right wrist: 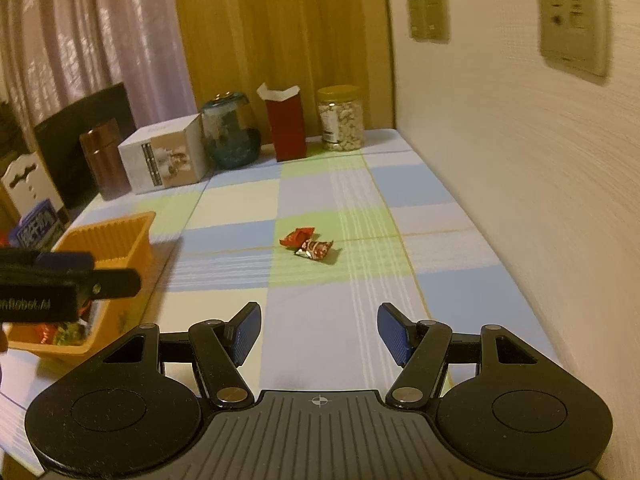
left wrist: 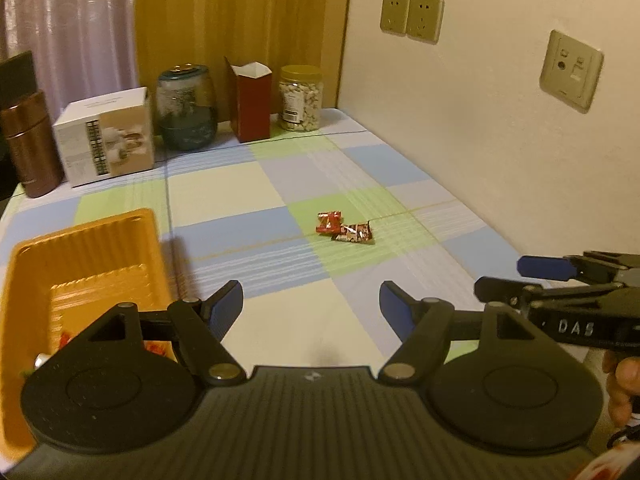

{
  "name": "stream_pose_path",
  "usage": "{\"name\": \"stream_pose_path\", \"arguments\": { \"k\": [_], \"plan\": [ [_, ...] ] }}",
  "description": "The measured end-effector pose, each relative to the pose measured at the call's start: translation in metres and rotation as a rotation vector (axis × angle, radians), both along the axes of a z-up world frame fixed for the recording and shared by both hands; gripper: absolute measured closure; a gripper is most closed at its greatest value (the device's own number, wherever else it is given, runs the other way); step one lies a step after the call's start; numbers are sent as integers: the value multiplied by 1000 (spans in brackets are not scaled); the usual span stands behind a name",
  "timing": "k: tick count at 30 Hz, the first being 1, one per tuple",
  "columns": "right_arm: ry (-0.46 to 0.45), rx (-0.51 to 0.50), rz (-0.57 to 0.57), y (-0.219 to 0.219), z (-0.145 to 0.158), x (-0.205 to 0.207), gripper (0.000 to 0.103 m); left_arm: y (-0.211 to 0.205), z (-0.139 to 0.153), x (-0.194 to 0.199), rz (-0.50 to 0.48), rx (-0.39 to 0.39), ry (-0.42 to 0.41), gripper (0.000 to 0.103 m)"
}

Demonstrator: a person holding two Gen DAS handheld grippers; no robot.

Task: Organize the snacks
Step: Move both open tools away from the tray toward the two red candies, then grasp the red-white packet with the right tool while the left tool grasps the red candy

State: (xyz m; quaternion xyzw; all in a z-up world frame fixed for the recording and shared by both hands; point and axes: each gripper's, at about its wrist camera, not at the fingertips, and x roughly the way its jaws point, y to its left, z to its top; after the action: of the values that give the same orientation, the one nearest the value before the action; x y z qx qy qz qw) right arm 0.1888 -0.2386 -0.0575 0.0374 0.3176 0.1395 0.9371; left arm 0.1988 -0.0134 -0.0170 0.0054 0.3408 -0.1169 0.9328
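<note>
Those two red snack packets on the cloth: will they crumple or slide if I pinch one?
The red snack packets look like small crinkled foil wrappers, so probably light and floppy; expect crumpling. They touch each other, so nudging one likely shifts the other. The right tool is open and well short of them.

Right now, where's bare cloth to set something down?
Bare: the wide stretch between the two snack packets and both open claws, left claw and right claw; also the strip along the wall right of the packets. Crowded: the back edge, from copper flask to nut jar, and the orange basket at left.
</note>
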Motion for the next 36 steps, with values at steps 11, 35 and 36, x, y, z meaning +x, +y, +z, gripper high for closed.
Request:
{"name": "stream_pose_path", "arguments": {
  "k": [11,35,36],
  "plan": [
    [-10,-119,173,13,-46,88,38,-13,-28,91,-57,74,25,30],
    [-4,-162,409,37,-107,205,60,-20,-58,161,-106,110,60,30],
    [-7,-165,410,38,-106,203,66,-21,-58,161,-104,110,60,30]
  ]
}}
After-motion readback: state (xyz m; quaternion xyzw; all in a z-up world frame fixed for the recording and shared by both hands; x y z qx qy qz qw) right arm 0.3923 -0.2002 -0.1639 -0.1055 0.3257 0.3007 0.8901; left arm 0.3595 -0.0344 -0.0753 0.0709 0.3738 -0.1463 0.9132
